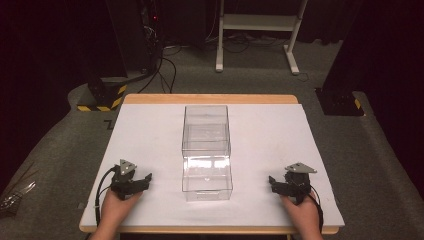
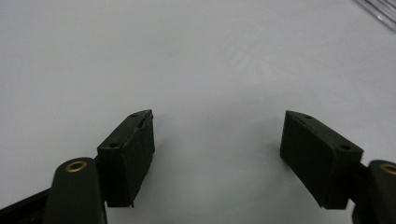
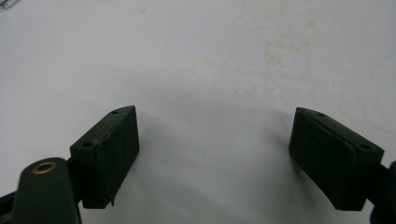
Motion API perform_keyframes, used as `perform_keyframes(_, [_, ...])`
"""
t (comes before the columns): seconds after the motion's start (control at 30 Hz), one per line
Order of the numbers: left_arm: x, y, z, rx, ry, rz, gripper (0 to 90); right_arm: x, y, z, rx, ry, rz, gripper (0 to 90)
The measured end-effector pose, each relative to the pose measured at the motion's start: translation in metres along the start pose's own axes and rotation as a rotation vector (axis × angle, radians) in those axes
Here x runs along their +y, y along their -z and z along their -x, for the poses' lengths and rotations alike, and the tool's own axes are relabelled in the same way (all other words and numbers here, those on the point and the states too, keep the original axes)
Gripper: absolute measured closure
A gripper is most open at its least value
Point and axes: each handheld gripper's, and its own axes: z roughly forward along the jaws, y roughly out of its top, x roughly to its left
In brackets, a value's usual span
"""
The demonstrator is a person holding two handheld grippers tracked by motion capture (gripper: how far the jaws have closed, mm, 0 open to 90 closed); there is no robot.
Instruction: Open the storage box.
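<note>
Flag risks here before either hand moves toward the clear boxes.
1. The two clear plastic boxes sit end to end, apparently touching; nudging one would likely shift the other.
2. They look light and smooth on the white sheet; a one-sided push from the left tongs or right tongs may slide or turn them rather than grip.
3. Transparent walls and glare hide the edges, so open jaws could misjudge the rim.

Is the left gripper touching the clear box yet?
Apart. In the high view, white table cover shows between the left gripper and the clear box; the left gripper view shows bare surface between its open jaws.
</note>
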Motion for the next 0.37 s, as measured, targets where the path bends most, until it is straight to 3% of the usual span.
perform_keyframes(0.37, [-0.0019, 0.0004, 0.001, 0.005, -0.001, 0.011, 26.1, 0.0, 0.0002, 0.0, 0.001, -0.001, -0.002, 16.2])
